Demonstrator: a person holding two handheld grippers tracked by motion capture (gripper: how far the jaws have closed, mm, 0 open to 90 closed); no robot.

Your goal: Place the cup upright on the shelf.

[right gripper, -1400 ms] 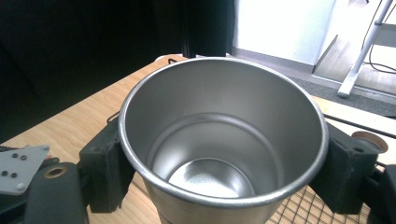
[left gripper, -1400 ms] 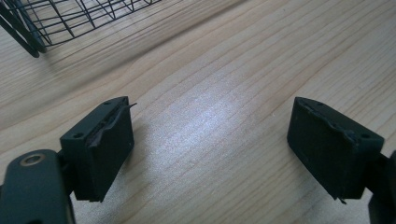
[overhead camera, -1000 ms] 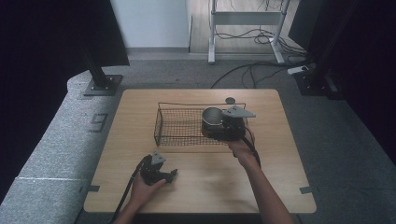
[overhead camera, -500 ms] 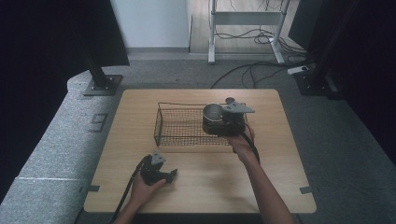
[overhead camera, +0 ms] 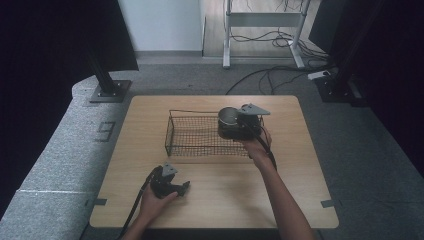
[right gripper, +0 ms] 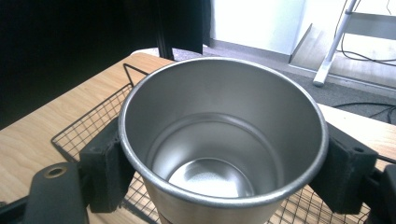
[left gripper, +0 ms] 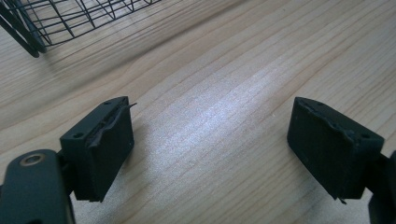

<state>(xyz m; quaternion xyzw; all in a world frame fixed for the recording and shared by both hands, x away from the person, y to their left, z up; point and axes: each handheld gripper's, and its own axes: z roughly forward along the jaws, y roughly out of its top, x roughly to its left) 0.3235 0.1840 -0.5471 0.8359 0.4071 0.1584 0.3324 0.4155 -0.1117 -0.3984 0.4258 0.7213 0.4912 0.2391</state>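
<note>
An empty steel cup (right gripper: 222, 140) stands upright between the black pads of my right gripper (right gripper: 224, 168), which is shut on its sides. In the high view the cup (overhead camera: 227, 116) hangs over the right end of the black wire basket (overhead camera: 192, 135), with the right gripper (overhead camera: 239, 126) just behind it. My left gripper (overhead camera: 181, 189) rests low over the wooden table (overhead camera: 300, 165) near its front edge. Its jaws stand wide open in the left gripper view (left gripper: 210, 149), with bare wood between them.
The basket's corner (left gripper: 32, 28) shows at the top left of the left gripper view. Beyond the table's far edge lie grey floor, cables (overhead camera: 270, 75) and a metal stand (overhead camera: 105, 85).
My right gripper has carried the cup a little toward the far side, over the basket's right end. The left gripper has stayed where it was.
</note>
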